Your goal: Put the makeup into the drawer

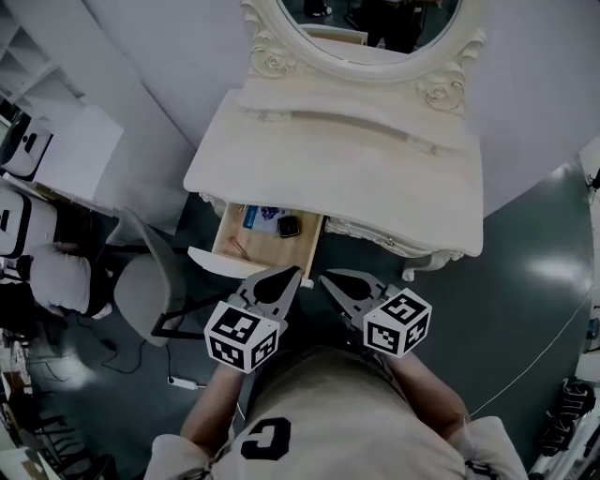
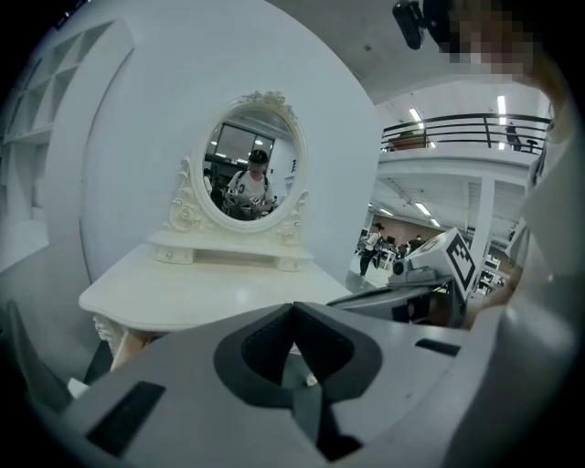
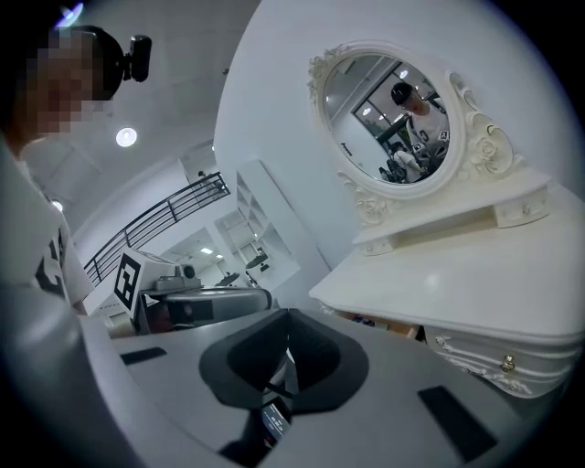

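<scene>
1. Left gripper [image 1: 287, 274]: I held its fingers [image 2: 247, 356] clenched together, tip against tip. Nothing was gripped between them.

2. Right gripper [image 1: 328, 278]: its fingers [image 3: 329, 361] were likewise clenched shut and empty. It sat just to the right of the left gripper, level with it, and both pointed forward from in front of my torso.

3. Drawer [image 1: 221, 262]: it stood pulled out of the dressing table [image 1: 356, 169], directly ahead of my left fingertips and ahead and to the left of my right fingertips. Its white front panel lay close to the left fingertips. I could not tell whether they touched.

4. Makeup: it lay inside the drawer at the far end, beyond both sets of fingertips and partly under the table edge. A blue package [image 1: 261, 217] lay there, with a dark round compact [image 1: 289, 226] just to its right. The nearer part of the wooden drawer floor was mostly bare.

5. Mirror [image 1: 370, 28]: the oval, carved-frame unit stood at the far edge of the table top, well ahead of the fingers.

6. Grey chair [image 1: 150, 281]: it was positioned to the left of the left fingers, beside the drawer.
</scene>
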`<state>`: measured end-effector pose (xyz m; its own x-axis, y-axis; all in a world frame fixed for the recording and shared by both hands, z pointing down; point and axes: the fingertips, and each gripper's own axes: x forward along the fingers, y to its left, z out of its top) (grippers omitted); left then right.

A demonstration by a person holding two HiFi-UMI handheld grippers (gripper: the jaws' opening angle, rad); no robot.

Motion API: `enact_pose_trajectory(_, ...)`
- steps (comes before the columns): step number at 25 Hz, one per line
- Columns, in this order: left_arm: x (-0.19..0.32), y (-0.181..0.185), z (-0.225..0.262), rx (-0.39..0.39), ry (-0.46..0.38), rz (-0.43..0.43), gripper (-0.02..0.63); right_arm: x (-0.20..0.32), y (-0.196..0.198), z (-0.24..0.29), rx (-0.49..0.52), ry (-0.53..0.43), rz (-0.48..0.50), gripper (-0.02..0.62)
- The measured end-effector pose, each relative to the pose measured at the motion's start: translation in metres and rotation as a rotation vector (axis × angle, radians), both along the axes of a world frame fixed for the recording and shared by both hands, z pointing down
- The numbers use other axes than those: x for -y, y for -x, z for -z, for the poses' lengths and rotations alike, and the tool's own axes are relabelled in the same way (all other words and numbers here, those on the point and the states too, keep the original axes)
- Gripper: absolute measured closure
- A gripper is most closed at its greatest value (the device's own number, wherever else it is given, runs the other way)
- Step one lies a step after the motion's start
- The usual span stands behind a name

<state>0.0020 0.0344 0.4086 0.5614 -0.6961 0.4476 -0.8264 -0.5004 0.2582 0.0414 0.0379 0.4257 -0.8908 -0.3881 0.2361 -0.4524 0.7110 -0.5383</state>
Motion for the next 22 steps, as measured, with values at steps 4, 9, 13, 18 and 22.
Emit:
enact_pose_trajectory(4,-0.005,0.02,0.005,0.005,-0.01,0.043,0.554,-0.001,0.008,0.0,0.001,-0.005,0.025,0.568)
enact_pose_trajectory(9,-0.005,0.059,0.009,-0.005,-0.025,0.069,0.554,-0.003,0.037,0.007,-0.019,-0.033,0.05,0.568)
enact_pose_trajectory(13,-0.001,0.091,0.01,-0.036,-0.028,0.07,0.554,-0.001,0.068,0.008,-0.059,-0.04,0.063,0.568)
enact_pose_trajectory(18,0.007,0.129,0.004,-0.087,-0.017,0.037,0.554,0.005,0.115,0.009,-0.11,-0.057,0.077,0.568)
enact_pose_trajectory(22,0.016,0.157,0.002,-0.103,-0.016,-0.028,0.554,0.012,0.154,0.007,-0.133,-0.064,0.079,0.568)
